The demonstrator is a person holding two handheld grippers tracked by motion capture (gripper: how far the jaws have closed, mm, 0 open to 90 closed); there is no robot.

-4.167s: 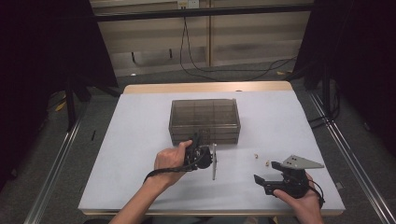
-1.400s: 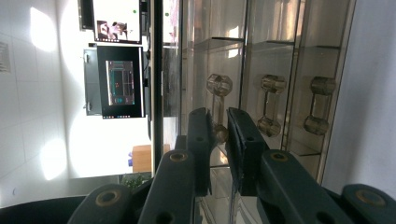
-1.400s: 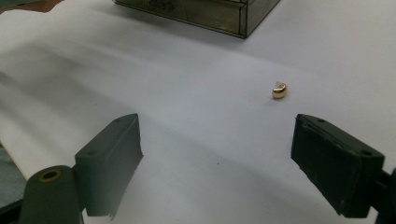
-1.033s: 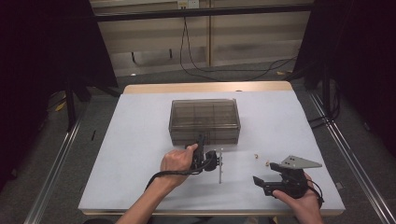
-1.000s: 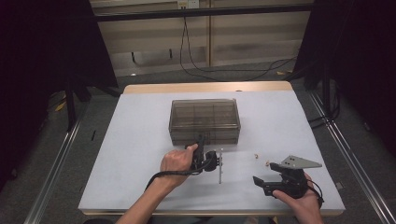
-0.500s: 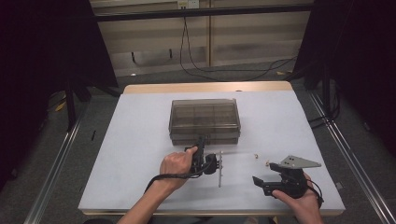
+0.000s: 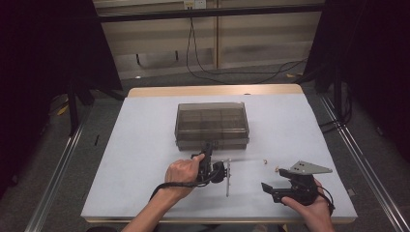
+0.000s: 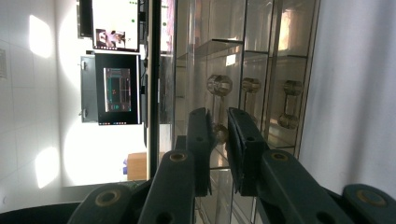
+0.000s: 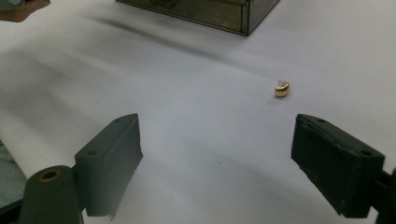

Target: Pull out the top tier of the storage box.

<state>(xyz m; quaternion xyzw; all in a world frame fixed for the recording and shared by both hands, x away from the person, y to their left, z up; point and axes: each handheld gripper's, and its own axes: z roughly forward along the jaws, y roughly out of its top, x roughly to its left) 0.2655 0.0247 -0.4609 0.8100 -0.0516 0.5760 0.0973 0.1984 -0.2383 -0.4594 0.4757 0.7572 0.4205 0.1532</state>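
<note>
Work looks barely begun, judging by how the pieces lie on the white table (image 7: 145,145).

At the left, your left gripper (image 7: 221,170) is clenched: its jaws stand almost together, with only a sliver between the pads. They appear to pinch a thin clear panel (image 7: 227,182), which stands on edge at the jaw tips and runs back toward you from them. I cannot tell whether it is a lid or a divider. In the left gripper view the camera lies on its side and looks past the jaws through clear compartment walls, with small gold knob-shaped pieces showing behind them.

Just beyond the left gripper's tips sits the smoky compartment box (image 7: 212,124), flat on the table, close to the gripper but apart from the panel.

Between your two tools, two small gold pieces (image 7: 265,161) (image 7: 277,168) lie loose on the table, outside the box. One (image 9: 281,88) shows in the right gripper view, ahead of the jaws and nearer the right-hand jaw, not between them.

At the right, your right gripper (image 7: 274,181) rests low over the table with its jaws spread wide and nothing in them.

By my reading, the panel is in hand, but the loose gold pieces are not yet picked up or placed in any compartment.
</note>
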